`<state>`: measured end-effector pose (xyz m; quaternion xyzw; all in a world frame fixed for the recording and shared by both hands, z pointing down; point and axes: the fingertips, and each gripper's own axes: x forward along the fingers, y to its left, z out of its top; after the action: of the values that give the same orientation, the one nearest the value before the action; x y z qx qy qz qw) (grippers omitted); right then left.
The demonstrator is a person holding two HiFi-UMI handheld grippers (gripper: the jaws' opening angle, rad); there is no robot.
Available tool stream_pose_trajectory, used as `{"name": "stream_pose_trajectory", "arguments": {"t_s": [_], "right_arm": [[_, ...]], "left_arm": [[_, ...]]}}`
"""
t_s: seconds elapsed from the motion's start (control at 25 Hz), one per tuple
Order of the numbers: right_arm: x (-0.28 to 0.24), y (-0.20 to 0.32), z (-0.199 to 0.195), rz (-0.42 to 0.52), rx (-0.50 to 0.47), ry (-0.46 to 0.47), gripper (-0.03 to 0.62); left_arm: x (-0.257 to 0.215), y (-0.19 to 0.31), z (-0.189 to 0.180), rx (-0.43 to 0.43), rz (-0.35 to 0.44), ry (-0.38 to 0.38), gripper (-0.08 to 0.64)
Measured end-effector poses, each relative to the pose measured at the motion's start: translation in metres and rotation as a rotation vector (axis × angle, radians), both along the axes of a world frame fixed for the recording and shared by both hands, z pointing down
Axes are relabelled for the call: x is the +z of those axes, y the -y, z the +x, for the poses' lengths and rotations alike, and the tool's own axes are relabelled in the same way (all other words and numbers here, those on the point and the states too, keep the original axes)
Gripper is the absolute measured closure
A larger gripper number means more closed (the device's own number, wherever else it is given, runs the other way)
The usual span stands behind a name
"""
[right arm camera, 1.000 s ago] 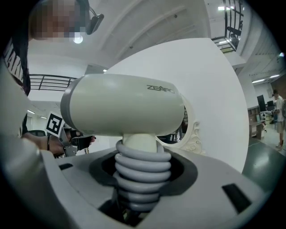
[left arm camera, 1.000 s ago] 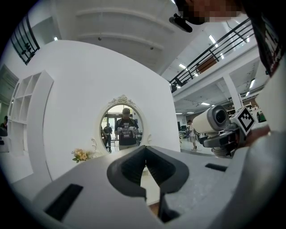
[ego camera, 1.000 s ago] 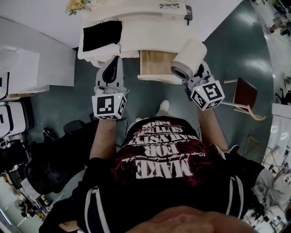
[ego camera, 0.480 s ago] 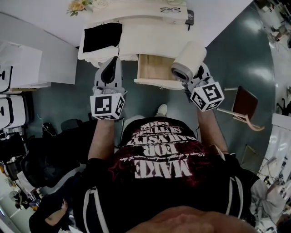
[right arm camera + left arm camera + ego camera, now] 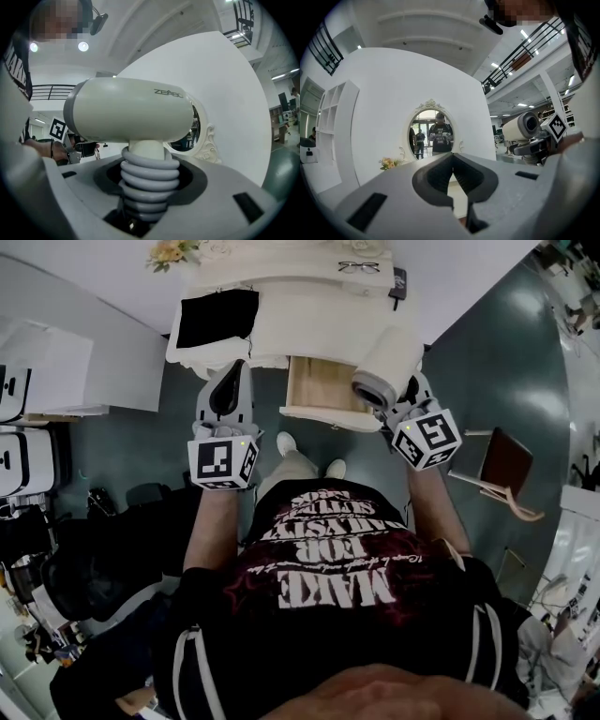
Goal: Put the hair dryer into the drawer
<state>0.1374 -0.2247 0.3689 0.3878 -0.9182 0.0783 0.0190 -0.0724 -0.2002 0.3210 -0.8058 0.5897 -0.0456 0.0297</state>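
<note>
Clamping the handle of the hair dryer [image 5: 387, 360], right gripper [image 5: 400, 399] poises it near the open drawer [image 5: 319, 382] for stowing; left gripper [image 5: 232, 373] closed (empty).

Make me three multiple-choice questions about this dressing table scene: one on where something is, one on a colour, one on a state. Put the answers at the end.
1. Where is the hair dryer?
A. on the floor
B. in the right gripper
C. on a chair

2. What colour is the cloth on the dressing table?
A. black
B. red
C. yellow

3. How is the drawer?
A. pushed shut
B. pulled open
C. taken out and lying on the floor

Answers:
1 B: the right gripper's jaws clamp the dryer's ribbed handle.
2 A: the cloth lies dark on the pale top.
3 B: the drawer's wooden inside shows in front of the table's edge.
</note>
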Motion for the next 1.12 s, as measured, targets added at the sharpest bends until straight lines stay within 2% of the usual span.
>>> {"name": "stream_pose_trajectory", "arguments": {"t_s": [0.88,1.12], "right_arm": [[0.007,0.083,-0.038,-0.020,0.056,-0.020,0.376],[0.029,0.100,-0.045,-0.077,0.066,-0.030,0.376]], "left_arm": [[0.005,0.106,-0.020,0.109,-0.007,-0.010,0.555],[0.010,0.118,-0.027,0.121,-0.009,-0.016,0.555]]}}
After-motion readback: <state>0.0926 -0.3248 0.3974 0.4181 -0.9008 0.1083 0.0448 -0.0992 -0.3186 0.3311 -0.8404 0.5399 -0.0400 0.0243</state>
